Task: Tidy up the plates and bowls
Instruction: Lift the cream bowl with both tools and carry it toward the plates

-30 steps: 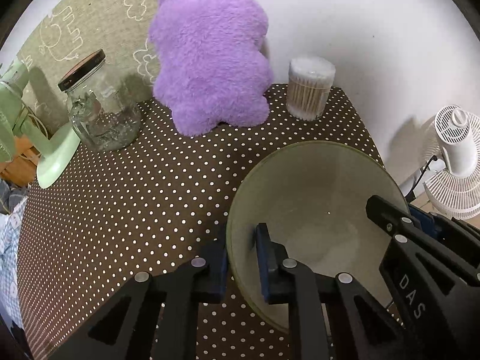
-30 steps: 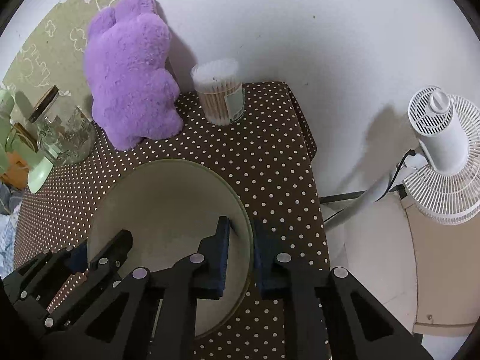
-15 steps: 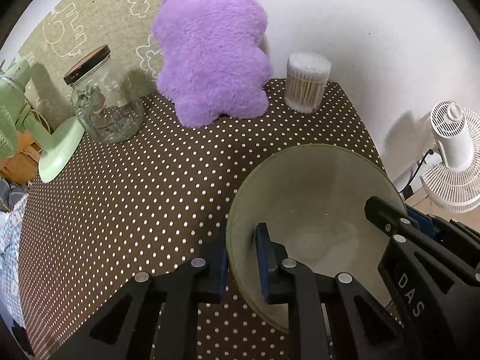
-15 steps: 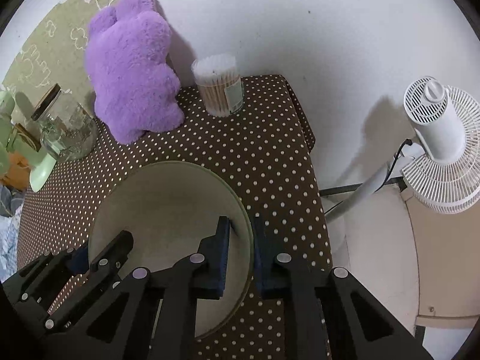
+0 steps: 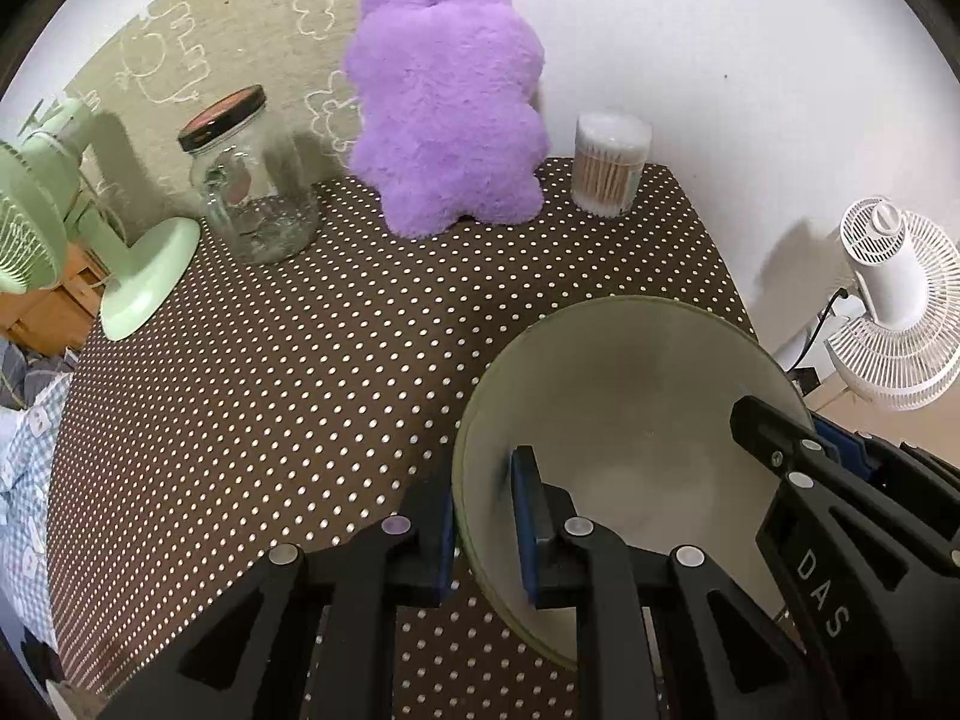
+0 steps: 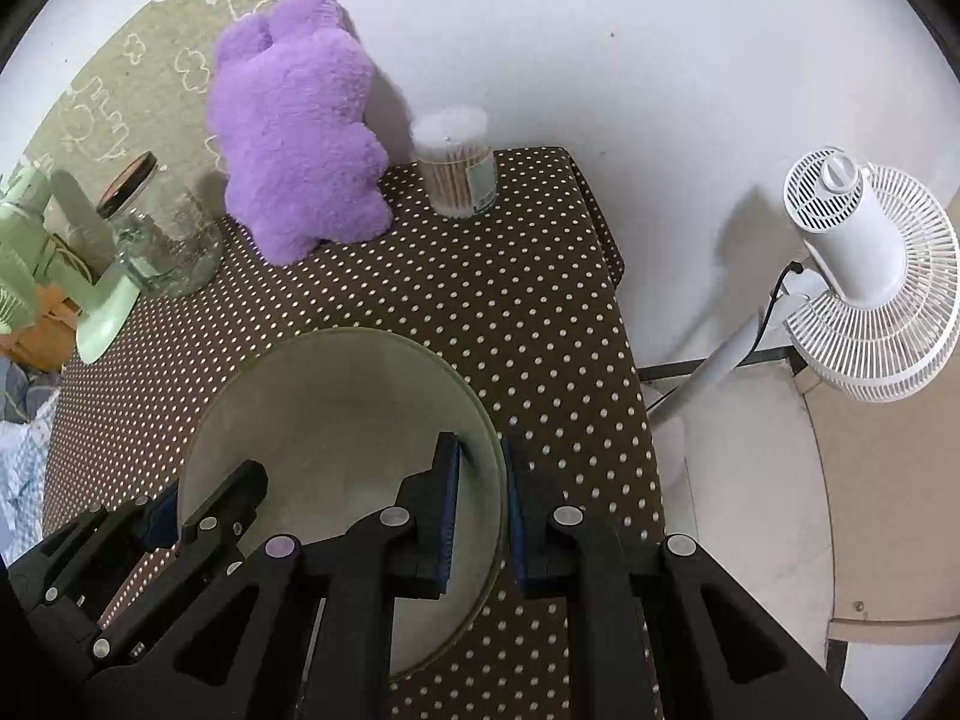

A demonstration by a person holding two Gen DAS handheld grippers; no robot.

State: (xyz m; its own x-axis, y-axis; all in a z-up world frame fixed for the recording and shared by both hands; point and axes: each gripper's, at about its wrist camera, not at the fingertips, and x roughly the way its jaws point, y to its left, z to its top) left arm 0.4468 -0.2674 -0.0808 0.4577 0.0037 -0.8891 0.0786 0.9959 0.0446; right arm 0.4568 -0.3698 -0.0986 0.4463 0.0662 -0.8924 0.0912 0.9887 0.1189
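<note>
The pale green bowl (image 5: 624,420) hangs over the dotted surface (image 5: 270,390), the left gripper (image 5: 480,516) pinching its left rim and the right gripper (image 6: 480,516) its opposite rim, jaws clamped.

Counter (image 5: 270,390): centre and lower left free. Upper edge blocked: green fan (image 5: 72,228), glass jar (image 5: 252,192), purple plush (image 5: 444,102), cotton-swab tub (image 5: 609,165).
</note>
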